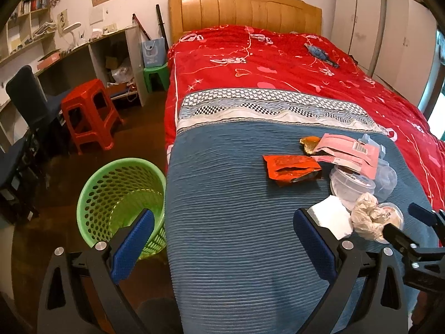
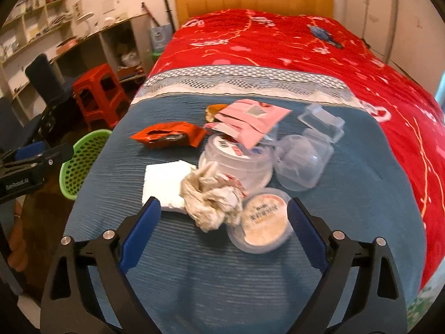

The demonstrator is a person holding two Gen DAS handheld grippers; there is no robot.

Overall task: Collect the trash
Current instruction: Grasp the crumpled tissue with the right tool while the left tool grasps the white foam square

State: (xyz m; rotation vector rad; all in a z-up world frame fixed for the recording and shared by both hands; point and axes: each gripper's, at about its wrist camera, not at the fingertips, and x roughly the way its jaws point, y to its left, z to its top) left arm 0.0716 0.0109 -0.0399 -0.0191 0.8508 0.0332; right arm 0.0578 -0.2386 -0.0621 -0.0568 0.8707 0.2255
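Viewing: I see trash heaped on the blue blanket (image 2: 347,194) at the bed's foot.
Right gripper (image 2: 224,211): jaws spread, empty; crumpled paper (image 2: 211,200) and round lidded tub (image 2: 262,220) between them, untouched.
Left gripper (image 1: 224,222): jaws spread, empty.
Green basket (image 1: 119,194): on floor, 9 o'clock of the blanket.

Both tongs share one build. The left tongs (image 1: 224,229) and right tongs (image 2: 224,218) have black angular arms with triangular cut-outs, silver round screws at the pivots and blue textured pads. White "GenRobot.AI" lettering marks the left tongs' black body.
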